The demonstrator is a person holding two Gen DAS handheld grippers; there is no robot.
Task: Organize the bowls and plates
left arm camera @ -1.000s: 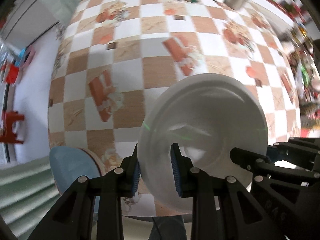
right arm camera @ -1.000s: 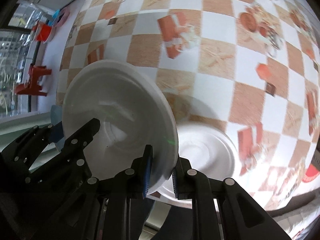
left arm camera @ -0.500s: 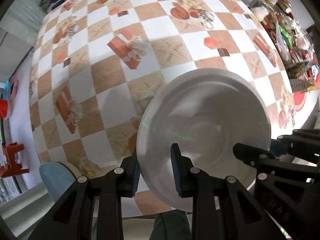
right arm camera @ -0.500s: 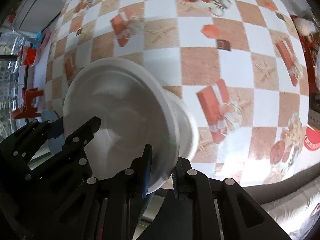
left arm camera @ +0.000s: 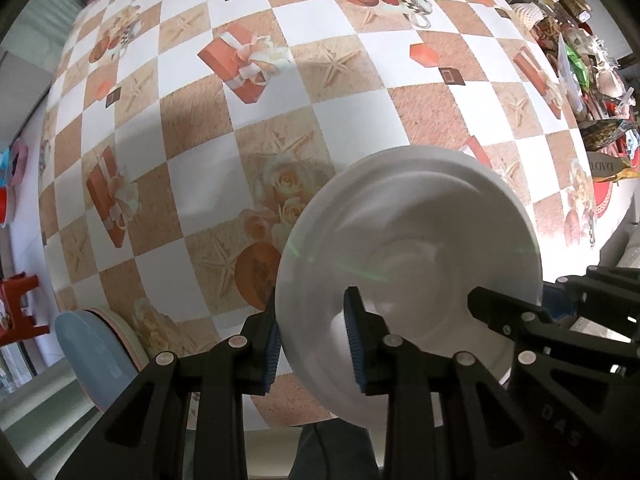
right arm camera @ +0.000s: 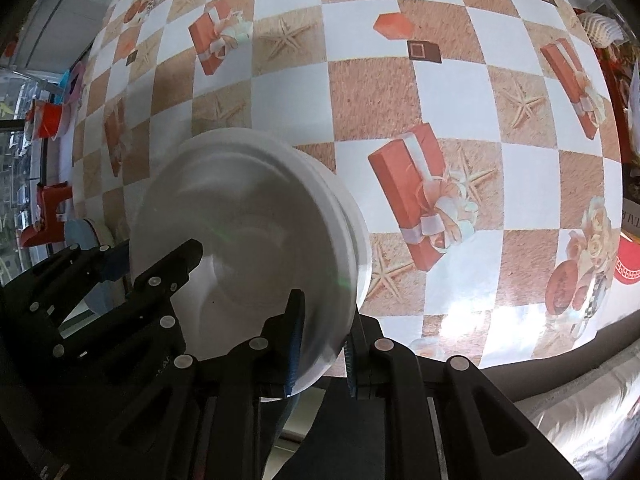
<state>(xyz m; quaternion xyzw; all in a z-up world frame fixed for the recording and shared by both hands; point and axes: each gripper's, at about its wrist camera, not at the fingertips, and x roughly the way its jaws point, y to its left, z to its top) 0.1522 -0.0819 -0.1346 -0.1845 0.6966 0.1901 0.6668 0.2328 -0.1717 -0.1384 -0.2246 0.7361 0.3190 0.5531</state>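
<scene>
Both grippers pinch one white plate's rim — left gripper (left arm camera: 313, 350) on its near-left edge, right gripper (right arm camera: 320, 346) on its near-right — over the checkered tablecloth (left arm camera: 352, 116). A blue plate (left arm camera: 94, 358) sits at the table's left edge. Far right, a package (left arm camera: 610, 166) reads "DADT" — cut off.

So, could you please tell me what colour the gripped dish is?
Plain white dish, clearest in the left wrist view.

Only few letters can be read. In the left wrist view, a brown package (left arm camera: 612, 166) at the right edge of the bench (left arm camera: 352, 120) shows "DADT", cut off. On the right hand-held gripper (left arm camera: 560, 308) stand embossed marks, maybe "D 4 3", not clear.
</scene>
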